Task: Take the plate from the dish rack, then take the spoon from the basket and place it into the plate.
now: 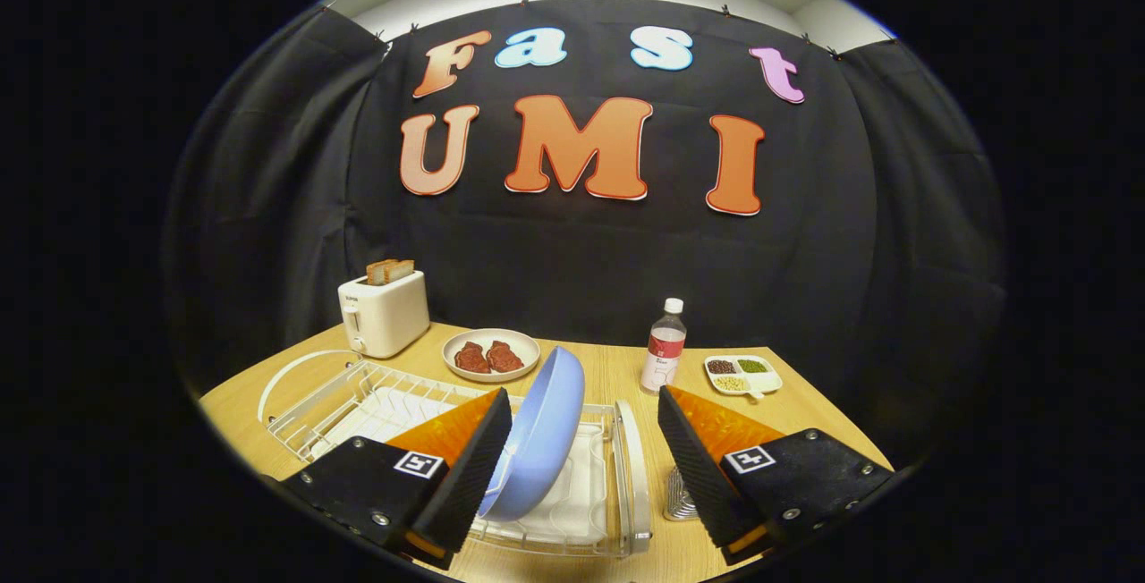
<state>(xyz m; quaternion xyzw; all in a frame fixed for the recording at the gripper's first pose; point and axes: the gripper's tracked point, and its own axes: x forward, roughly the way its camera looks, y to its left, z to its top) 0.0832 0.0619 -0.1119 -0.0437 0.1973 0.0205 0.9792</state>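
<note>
The tongs [583,462] stand spread apart around a smooth pale-blue plate [537,449] (tilted on edge) in the white wire dish rack [358,395].

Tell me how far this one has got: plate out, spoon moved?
Nothing looks done yet. The blue plate stands tilted in the dish rack. In hand: the hand-held gripper is open, the plate between its fingers, by the left one. Left: lifting the plate out, then the spoon; I cannot make out a spoon or basket.
</note>
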